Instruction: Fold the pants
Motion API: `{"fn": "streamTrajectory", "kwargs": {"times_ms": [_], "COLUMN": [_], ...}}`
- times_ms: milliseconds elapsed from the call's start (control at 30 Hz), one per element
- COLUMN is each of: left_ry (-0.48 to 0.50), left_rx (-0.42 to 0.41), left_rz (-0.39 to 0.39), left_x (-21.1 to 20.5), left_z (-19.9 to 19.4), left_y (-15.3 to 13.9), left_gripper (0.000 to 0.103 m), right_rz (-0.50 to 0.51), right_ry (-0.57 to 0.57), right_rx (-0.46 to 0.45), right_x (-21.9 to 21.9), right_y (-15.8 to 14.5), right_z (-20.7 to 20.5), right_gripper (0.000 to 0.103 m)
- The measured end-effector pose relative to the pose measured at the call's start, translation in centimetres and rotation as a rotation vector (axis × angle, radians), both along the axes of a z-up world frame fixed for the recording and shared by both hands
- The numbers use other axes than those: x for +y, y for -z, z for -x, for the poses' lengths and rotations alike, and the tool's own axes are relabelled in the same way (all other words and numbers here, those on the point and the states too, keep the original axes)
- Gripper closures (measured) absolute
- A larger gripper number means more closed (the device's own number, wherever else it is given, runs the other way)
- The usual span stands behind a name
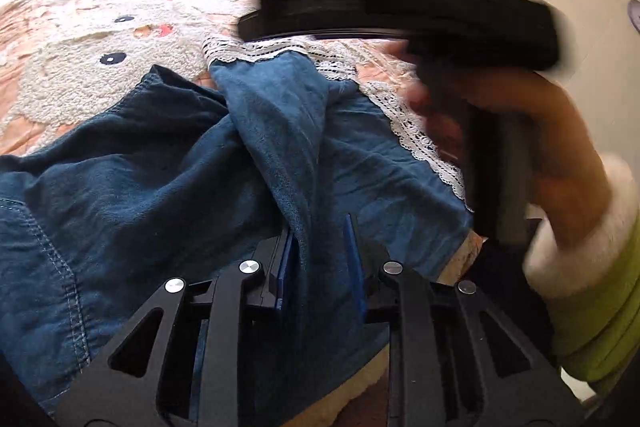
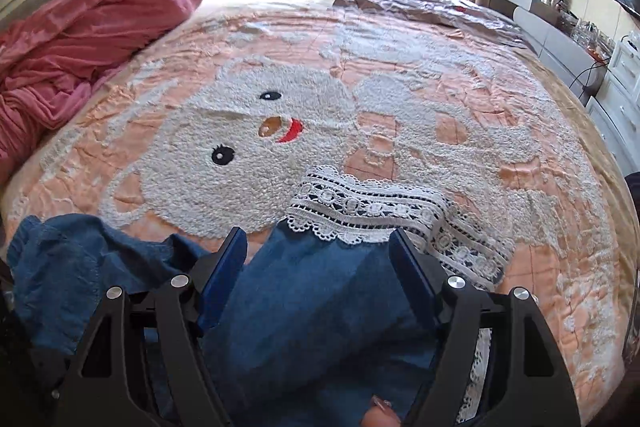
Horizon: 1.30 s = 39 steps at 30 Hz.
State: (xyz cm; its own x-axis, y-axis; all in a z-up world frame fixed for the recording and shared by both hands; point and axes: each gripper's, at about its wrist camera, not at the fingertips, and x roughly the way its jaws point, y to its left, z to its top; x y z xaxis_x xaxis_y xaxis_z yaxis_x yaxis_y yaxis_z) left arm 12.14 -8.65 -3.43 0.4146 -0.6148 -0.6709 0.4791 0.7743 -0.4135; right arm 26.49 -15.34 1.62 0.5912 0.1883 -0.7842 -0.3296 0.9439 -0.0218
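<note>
The blue denim pants [image 1: 168, 183] lie crumpled on the bed [image 2: 460, 75], on a peach bedspread with a fluffy white animal figure (its lace hem [image 2: 384, 211] points toward the window). The left tool [image 1: 318, 251] is pinching a raised fold of the denim between its blue pads. The right tool [image 2: 320, 255] stands spread over the leg near the lace, not pressing it.
</note>
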Motion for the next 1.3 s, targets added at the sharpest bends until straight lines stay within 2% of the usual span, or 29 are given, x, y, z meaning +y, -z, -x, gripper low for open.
{"fn": "streamTrajectory", "kwargs": {"times_ms": [200, 267, 333, 367, 400, 433, 500, 667, 900, 967, 1067, 1300], "left_ry": [0.003, 0.001, -0.001, -0.004, -0.005, -0.006, -0.013, -0.024, -0.016, -0.003, 0.022, 0.088], "left_rx": [-0.017, -0.017, -0.017, -0.018, -0.018, -0.019, -0.02, -0.01, -0.034, -0.045, -0.063, -0.105], "left_rz": [0.0, 0.002, 0.008, 0.009, 0.009, 0.008, 0.005, 0.004, -0.021, -0.041, -0.068, -0.133], "left_x": [-0.2, -0.2, -0.2, -0.1, 0.0, 0.1, 0.3, 0.3, -0.1, -0.5, -1.2, -1.4], "left_z": [0.4, 0.4, 0.5, 0.1, 0.2, 0.1, 0.1, -0.2, -0.2, 0.3, 0.9, 2.0], "left_y": [-0.3, -0.3, -0.4, -0.4, -0.5, -0.5, -0.6, -0.5, -1.0, -1.3, -1.1, -0.4], "left_gripper": [0.087, 0.087, 0.087, 0.087, 0.087, 0.087, 0.087, 0.087, 0.087, 0.094, 0.097, 0.097], "right_rz": [0.068, 0.109, 0.149, 0.154, 0.144, 0.144, 0.097, -0.13, -0.328, -0.372, -0.418, -0.501], "right_ry": [0.025, 0.04, 0.058, 0.057, 0.051, 0.049, 0.04, 0.099, 0.216, 0.267, 0.327, 0.407], "right_rx": [0.104, 0.134, 0.157, 0.163, 0.164, 0.155, 0.137, 0.095, 0.012, -0.012, -0.02, 0.062], "right_x": [3.3, 4.1, 4.4, 4.3, 4.0, 3.8, 2.6, -2.6, -11.0, -13.5, -16.7, -20.0], "right_y": [2.7, 3.6, 4.4, 4.8, 4.9, 4.9, 4.1, 0.7, -3.8, -4.4, -4.4, -1.2], "right_z": [-5.0, -5.9, -6.5, -6.7, -6.8, -6.8, -6.4, -4.1, 2.0, 4.0, 6.7, 11.5], "right_gripper": [0.033, 0.037, 0.049, 0.051, 0.061, 0.079, 0.09, 0.092, 0.092, 0.092, 0.093, 0.095]}}
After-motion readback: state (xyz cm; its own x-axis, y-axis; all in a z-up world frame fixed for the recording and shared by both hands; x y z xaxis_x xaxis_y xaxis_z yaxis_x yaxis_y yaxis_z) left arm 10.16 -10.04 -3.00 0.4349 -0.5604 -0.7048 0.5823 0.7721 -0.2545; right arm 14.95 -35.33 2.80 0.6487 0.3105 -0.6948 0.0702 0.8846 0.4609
